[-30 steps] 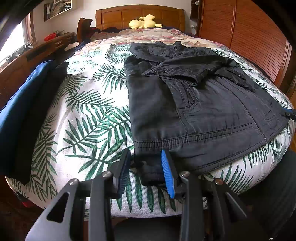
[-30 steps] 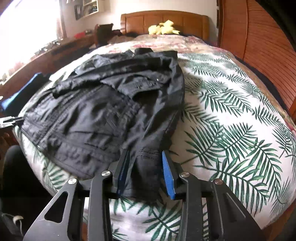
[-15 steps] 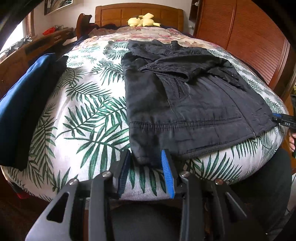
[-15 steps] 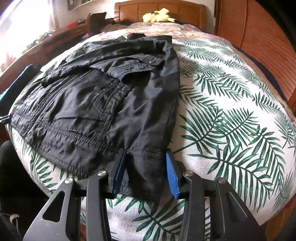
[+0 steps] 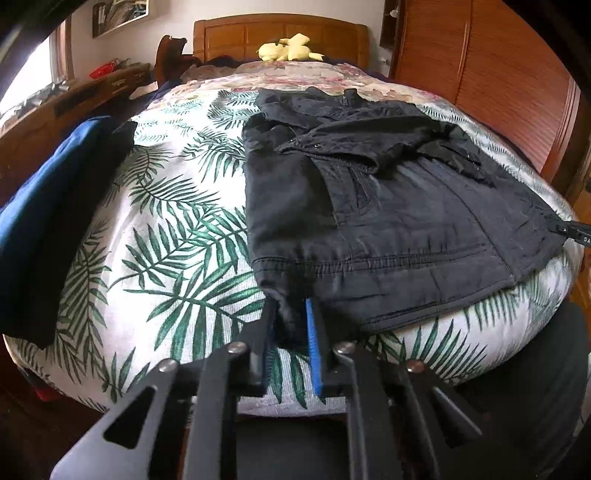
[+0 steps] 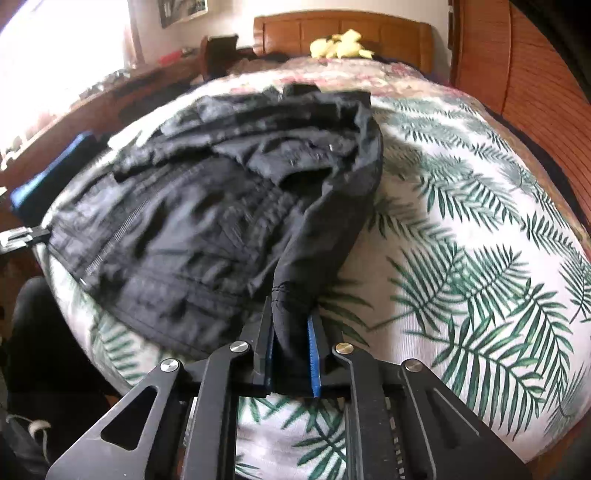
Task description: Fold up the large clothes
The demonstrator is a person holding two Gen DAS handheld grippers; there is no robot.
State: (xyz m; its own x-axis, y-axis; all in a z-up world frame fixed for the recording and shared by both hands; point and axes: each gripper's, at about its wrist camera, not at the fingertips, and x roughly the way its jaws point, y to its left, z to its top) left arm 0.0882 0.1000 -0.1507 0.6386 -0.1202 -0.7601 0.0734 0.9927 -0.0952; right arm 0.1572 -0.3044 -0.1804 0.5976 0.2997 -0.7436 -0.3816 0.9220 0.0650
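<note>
A black zip jacket lies on the palm-leaf bedspread, collar towards the headboard, sleeves folded across its front. My left gripper is shut on the hem's left corner at the bed's near edge. In the right wrist view the jacket shows again. My right gripper is shut on the hem's right corner, and that corner is lifted off the bed. The other gripper's tip shows at the jacket's far corner.
A folded blue and black garment lies on the bed's left side. A yellow plush toy sits by the wooden headboard. A wooden slatted wardrobe stands on the right, a wooden dresser on the left.
Both grippers have closed from open onto the hem corners. The right gripper has raised its corner, bunching the cloth.
</note>
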